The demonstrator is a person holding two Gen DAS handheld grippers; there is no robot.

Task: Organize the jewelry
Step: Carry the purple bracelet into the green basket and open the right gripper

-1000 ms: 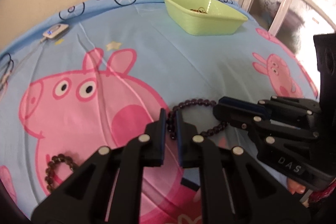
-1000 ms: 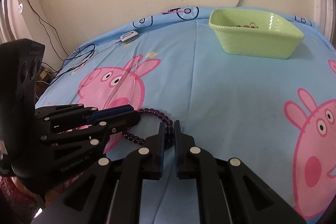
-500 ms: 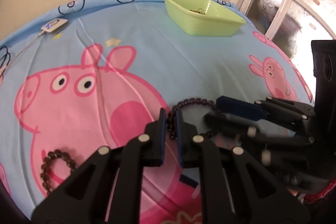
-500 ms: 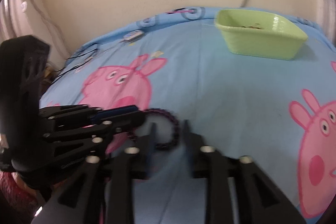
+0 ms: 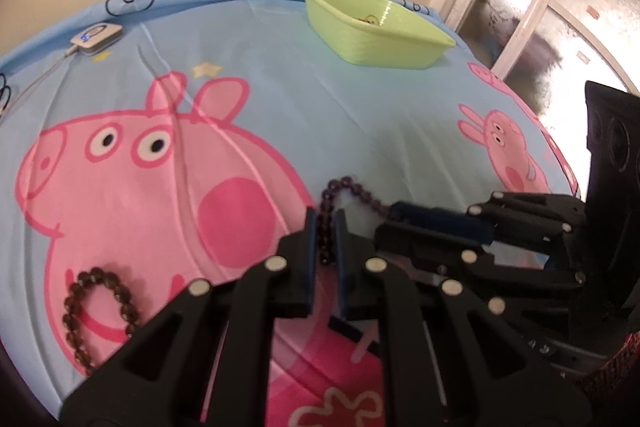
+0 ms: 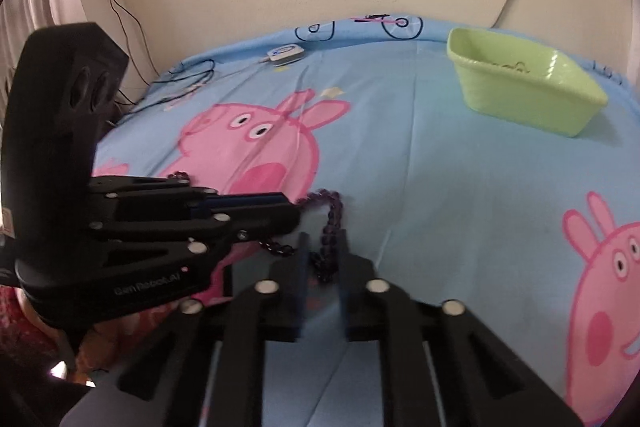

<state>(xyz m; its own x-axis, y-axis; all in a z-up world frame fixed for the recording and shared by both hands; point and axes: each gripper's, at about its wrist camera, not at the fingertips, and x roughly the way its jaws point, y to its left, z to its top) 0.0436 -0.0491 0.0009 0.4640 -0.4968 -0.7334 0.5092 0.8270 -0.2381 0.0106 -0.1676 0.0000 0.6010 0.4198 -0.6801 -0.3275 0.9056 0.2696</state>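
At the bottom centre of the left wrist view, the left gripper was seen clamped on one side of the purple bead bracelet, a run of beads pinched between its blue pads. In the right wrist view the right gripper was found closed on the opposite side of the same strand, its jaws having just been closing, with beads between them. The bracelet was thus held from both sides at lower centre of each frame, its free loop arched just above the blue cartoon-print sheet; whether any bead touched the sheet could not be told.

The bracelet was judged light and limp: a strung loop that would sag and swing once lifted. The round, glossy beads were judged liable to roll out of a loose grip, so hold is best taken across the strand, with a bead seated squarely between the pads. Hard pulling between the two grippers was judged a risk to the cord.

At lower left of the left view, a brown bead bracelet was seen lying flat on the sheet, untouched. Further up, at upper centre, the green tray was seen with some small jewellery already inside. A small white device lay at upper left.
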